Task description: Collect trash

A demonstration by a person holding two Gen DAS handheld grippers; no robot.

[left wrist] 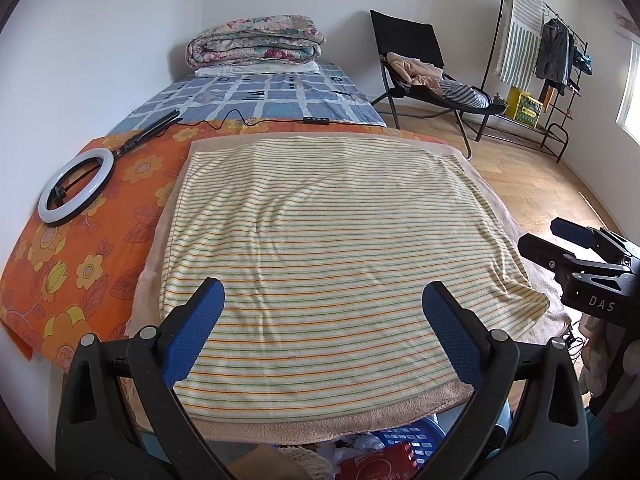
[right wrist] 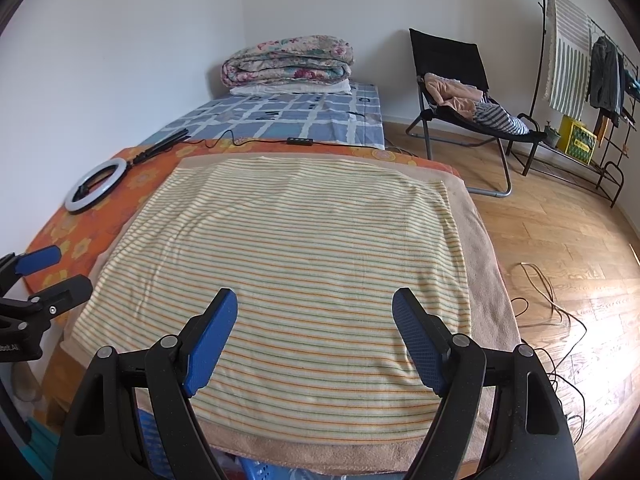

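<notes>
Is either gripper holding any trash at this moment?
No. The left gripper and the right gripper both stand wide open with nothing between their fingers, only the striped towel beyond.

Trash is a jumble just below the striped towel's (left wrist: 320, 248) near edge: red packet (left wrist: 372, 466), crumpled white scrap (left wrist: 368, 442), both by a blue slotted basket (left wrist: 412, 438).

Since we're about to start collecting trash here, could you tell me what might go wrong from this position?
1. No trash shows on the striped towel; both the left gripper and the right gripper are open and empty, so they might pinch the cloth instead.
2. The ring light and its cable lie on the bed and could snag.
3. Loose cords on the floor are a trip hazard.
</notes>
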